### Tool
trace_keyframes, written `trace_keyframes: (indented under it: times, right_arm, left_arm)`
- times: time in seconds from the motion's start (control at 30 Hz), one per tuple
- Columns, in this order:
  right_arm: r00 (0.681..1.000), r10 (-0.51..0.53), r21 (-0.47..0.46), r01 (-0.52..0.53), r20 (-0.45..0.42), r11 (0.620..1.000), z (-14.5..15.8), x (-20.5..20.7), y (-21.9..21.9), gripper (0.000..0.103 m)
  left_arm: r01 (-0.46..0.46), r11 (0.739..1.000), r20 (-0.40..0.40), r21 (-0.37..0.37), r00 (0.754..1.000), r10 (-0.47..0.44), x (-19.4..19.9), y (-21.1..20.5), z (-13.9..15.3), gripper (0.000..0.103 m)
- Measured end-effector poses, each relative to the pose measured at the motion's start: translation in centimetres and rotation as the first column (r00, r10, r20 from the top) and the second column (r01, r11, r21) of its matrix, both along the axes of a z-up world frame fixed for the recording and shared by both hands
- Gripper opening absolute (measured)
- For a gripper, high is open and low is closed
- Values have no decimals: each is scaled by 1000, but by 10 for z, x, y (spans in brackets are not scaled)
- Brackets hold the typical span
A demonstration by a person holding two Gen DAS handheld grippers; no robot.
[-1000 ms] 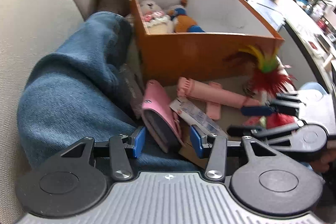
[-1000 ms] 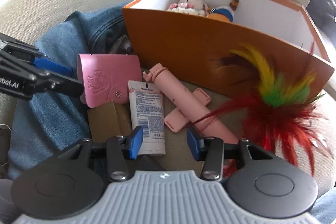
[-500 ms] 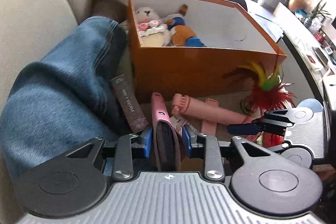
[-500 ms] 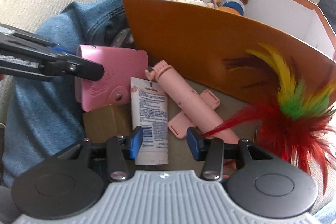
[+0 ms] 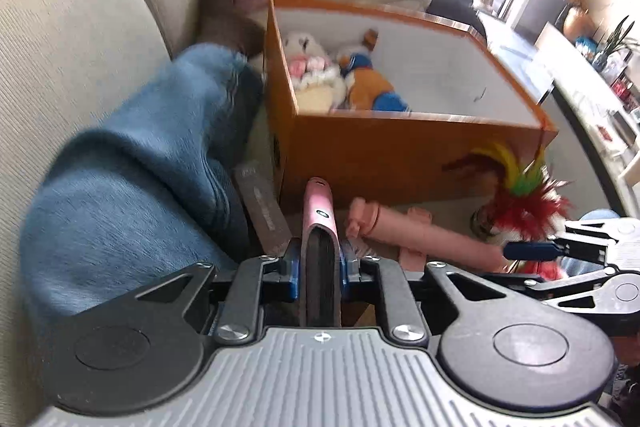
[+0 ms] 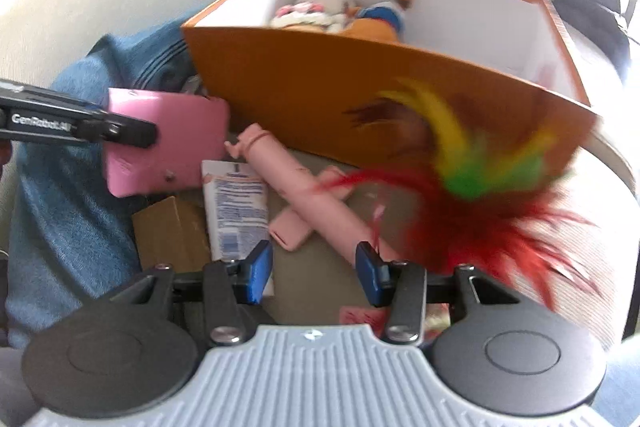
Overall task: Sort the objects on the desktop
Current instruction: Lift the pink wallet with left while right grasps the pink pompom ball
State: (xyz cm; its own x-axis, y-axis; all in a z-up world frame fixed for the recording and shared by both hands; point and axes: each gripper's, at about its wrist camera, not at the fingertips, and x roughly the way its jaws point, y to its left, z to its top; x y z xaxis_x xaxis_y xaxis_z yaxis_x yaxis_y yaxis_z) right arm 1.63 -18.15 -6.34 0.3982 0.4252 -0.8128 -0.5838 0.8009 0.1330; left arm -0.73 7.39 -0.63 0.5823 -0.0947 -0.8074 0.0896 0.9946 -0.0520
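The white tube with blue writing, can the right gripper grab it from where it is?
Probably yes. The right gripper is open and empty, and the white tube lies uncovered just ahead of its left finger. The pink tube beside it leaves little room.

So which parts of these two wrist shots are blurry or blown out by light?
Left wrist view: the window at top right is blown out white; the blue denim is smeared, while the pink wallet in the left claw stays sharp. Right wrist view: the feather toy and orange box are motion-blurred; both views bulge with fisheye.
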Motion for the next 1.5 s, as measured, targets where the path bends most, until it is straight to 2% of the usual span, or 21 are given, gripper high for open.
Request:
trace_keyframes:
  times: [0.13, 0.27, 0.33, 0.43, 0.7, 0.83, 0.97, 1.17, 1.27, 1.5]
  right_arm:
    - [998, -37, -34, 39, 50, 999, 14, -14, -25, 49]
    - [993, -103, -87, 108, 61, 990, 14, -22, -50, 50]
    - [990, -136, -98, 139, 36, 985, 7, -21, -62, 52]
    - [982, -184, -140, 178, -31, 974, -12, -15, -72, 60]
    - [976, -175, -181, 151, -129, 972, -48, 2, -53, 61]
    - [978, -161, -184, 135, -133, 974, -59, 4, -46, 52]
    - [983, -149, -159, 131, -107, 978, -53, 2, -48, 47]
    - [984, -150, -115, 140, -91, 984, -37, -6, -57, 46]
    - [986, -151, -78, 146, -72, 986, -19, -8, -63, 46]
    - [989, -149, 47, 148, 9, 988, 35, -5, -74, 45]
  left_arm:
    - [22, 1000, 47, 3, 999, -22, -4, -6, 14, 19]
    - [44, 999, 11, -1, 999, -44, 1, -13, 5, 19]
    - [48, 999, -12, 9, 999, -48, 3, -16, -2, 19]
    - [58, 998, -23, 11, 998, -58, 1, -20, -4, 19]
    - [51, 999, -39, 10, 998, -51, 1, -21, -5, 19]
    - [50, 999, -38, 12, 998, -50, 0, -21, -5, 19]
    - [55, 998, -37, 14, 998, -54, 0, -22, -4, 19]
    - [74, 997, -21, -16, 997, -74, -3, -21, 6, 19]
    - [91, 995, -11, -41, 996, -92, -4, -22, 13, 19]
    - [137, 990, 44, -45, 990, -135, -5, -31, 35, 19]
